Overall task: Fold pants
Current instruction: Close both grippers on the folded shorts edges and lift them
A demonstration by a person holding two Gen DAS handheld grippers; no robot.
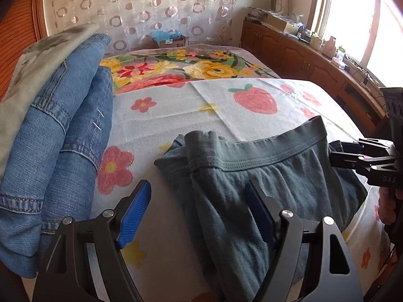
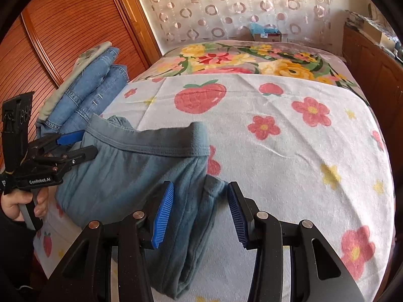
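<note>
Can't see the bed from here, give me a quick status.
Left gripper open, right gripper open. Teal pants bunched on towel, unfolded. Jeans pile left, apart.

A bed (image 2: pixel 289 166) carries everything, its near part covered by a white strawberry-and-flower towel (image 2: pixel 252 130), its far part by a floral blanket (image 2: pixel 252 60). Teal pants (image 2: pixel 131 176) lie near the towel's front-left edge, folded jeans (image 2: pixel 100 88) stacked along the bed's left edge.

Daylight floods from the window (image 1: pixel 377 25) at upper right of my left view, blown out white; fisheye bends edges, corners go black.
</note>
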